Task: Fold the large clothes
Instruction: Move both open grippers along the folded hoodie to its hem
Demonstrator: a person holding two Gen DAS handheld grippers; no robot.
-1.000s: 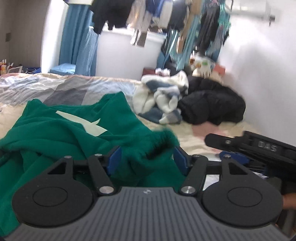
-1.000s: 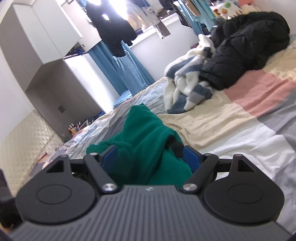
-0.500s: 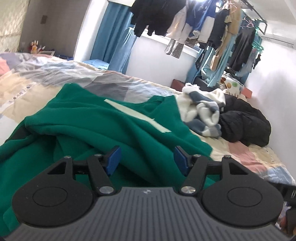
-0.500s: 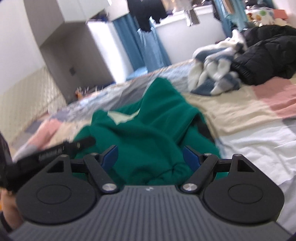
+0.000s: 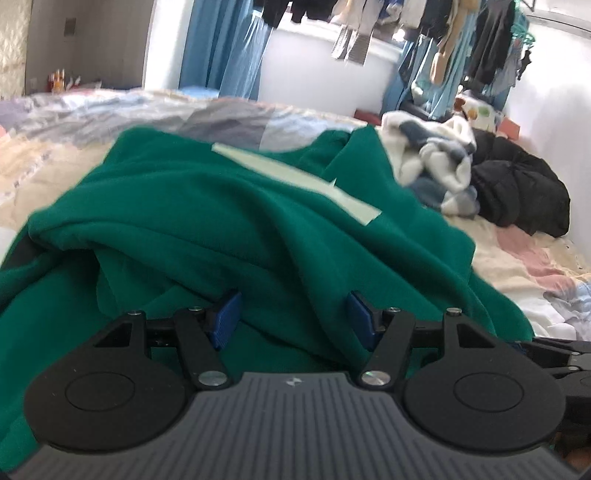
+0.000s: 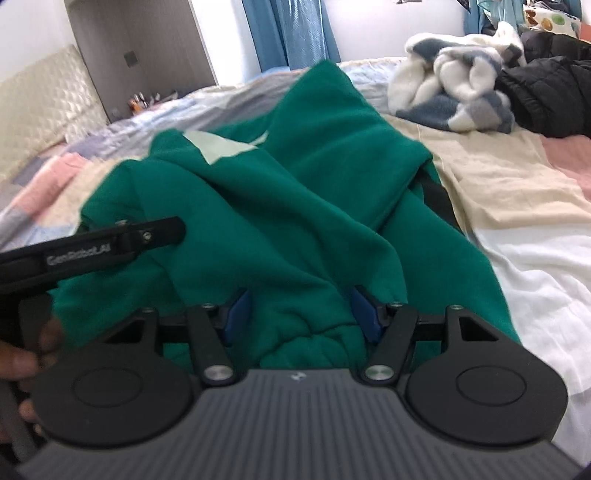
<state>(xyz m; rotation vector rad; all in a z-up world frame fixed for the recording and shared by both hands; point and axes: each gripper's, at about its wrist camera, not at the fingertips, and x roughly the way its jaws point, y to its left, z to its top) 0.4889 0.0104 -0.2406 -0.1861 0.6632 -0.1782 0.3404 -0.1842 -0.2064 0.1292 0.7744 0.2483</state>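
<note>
A large green sweatshirt point(image 5: 240, 221) with a pale stripe lies rumpled on the bed; it also shows in the right wrist view point(image 6: 314, 177). My left gripper point(image 5: 293, 319) has its blue pads spread wide, with green cloth bunched between them. My right gripper point(image 6: 301, 312) stands the same way, pads apart with a fold of the sweatshirt between them. The left gripper's black body point(image 6: 92, 247) shows at the left of the right wrist view.
A patchwork bedspread point(image 6: 517, 177) covers the bed. A white and blue fleece point(image 5: 439, 166) and a black jacket point(image 5: 517, 192) lie at the far right. Clothes hang by the window point(image 5: 424, 22). A padded headboard point(image 6: 44, 107) stands on the left.
Both grippers have lowered and the sweatshirt has spread flatter over the bed. The views have tilted down and swung left.
</note>
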